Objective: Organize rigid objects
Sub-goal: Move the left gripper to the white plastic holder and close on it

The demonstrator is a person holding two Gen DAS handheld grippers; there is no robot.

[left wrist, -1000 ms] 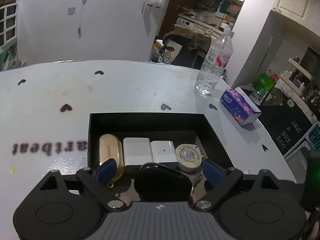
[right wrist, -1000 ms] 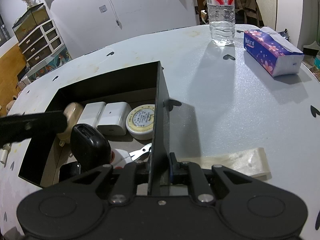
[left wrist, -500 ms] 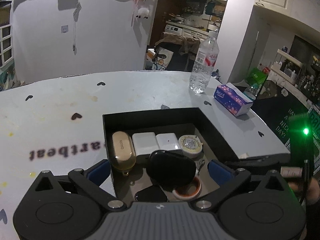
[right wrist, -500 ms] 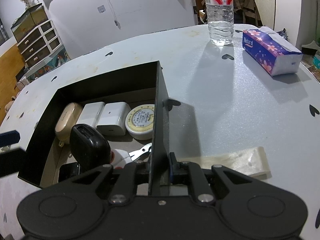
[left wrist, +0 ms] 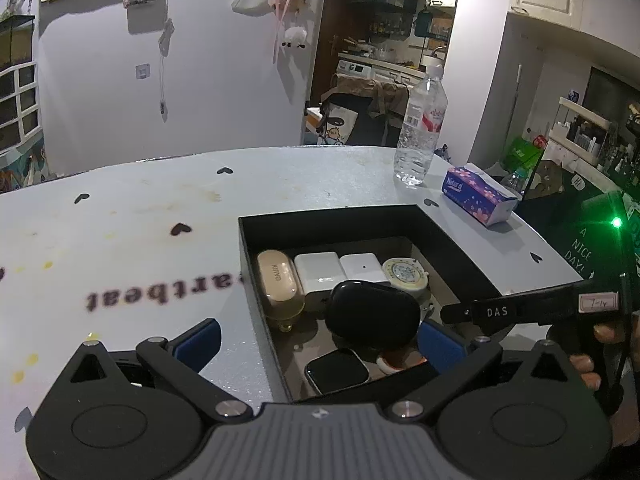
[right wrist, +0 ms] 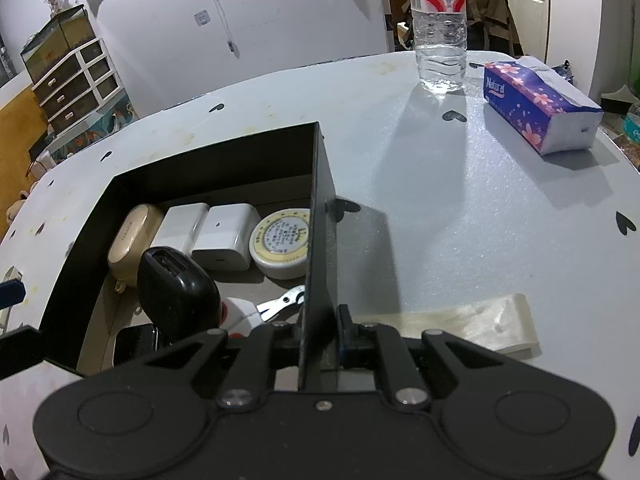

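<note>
Box steadied while small items are packed

Left wrist view: the left gripper [left wrist: 318, 340] is spread fully wide and empty, over the black box [left wrist: 332, 220] where the black mouse [left wrist: 370, 314] lies. Right wrist view: the right gripper [right wrist: 320, 330] is clamped on the box wall [right wrist: 320, 216]; that hold is best kept firm during placement.

Box [right wrist: 320, 184] interior crowded (black case [right wrist: 176, 292] tallest); bare table [right wrist: 460, 208] at frame right, bottle [right wrist: 440, 28] and tissue pack [right wrist: 536, 108] upper right.
</note>
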